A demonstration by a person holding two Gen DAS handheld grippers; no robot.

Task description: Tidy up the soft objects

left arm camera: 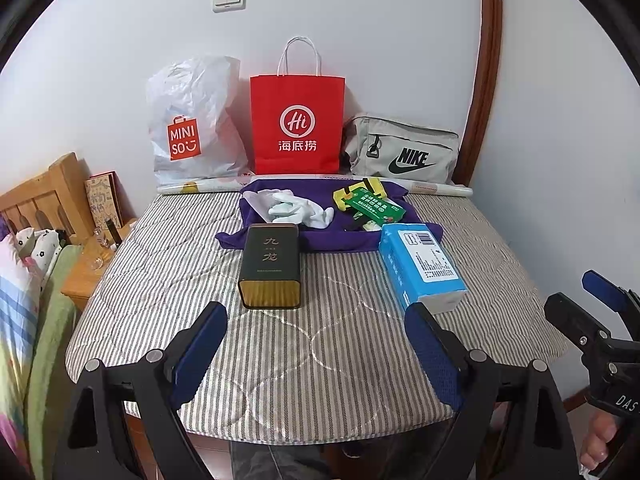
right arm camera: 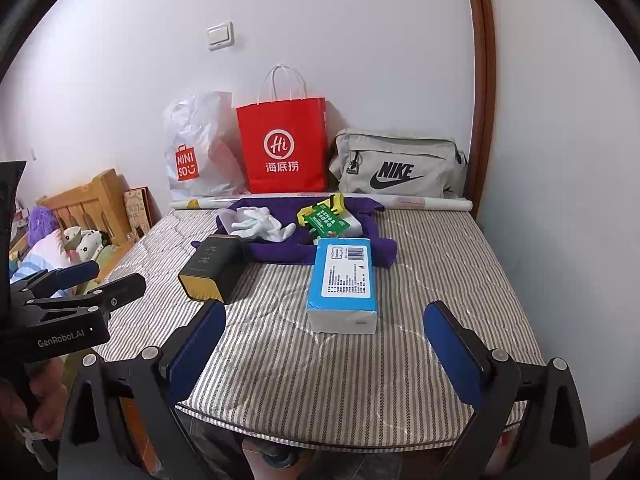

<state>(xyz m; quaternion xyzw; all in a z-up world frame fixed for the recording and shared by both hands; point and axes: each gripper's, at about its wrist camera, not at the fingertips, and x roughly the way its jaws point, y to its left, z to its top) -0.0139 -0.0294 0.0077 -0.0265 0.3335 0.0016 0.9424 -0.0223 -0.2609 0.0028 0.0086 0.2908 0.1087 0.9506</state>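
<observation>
White gloves [left arm camera: 298,209] are seen on a purple cloth [left arm camera: 328,236] at the far side of the striped table [left arm camera: 200,264] from the left wrist; the left gripper [left arm camera: 316,350] is held spread, empty. From the right wrist, the right gripper [right arm camera: 324,356] is likewise held apart and empty, before a blue tissue pack [right arm camera: 344,280].

The white plastic bag [left arm camera: 192,120] reads "MINISO". The red paper bag [left arm camera: 297,128] bears "Hi" above "海底捞". The grey pouch [left arm camera: 404,148] carries "NIKE". The dark tin [left arm camera: 272,264] shows "九龙". The left gripper [right arm camera: 116,284] body reads "GenRobot.AI". Print on the green packet [left arm camera: 372,204] and blue tissue pack [left arm camera: 424,264] is too small to read.
</observation>
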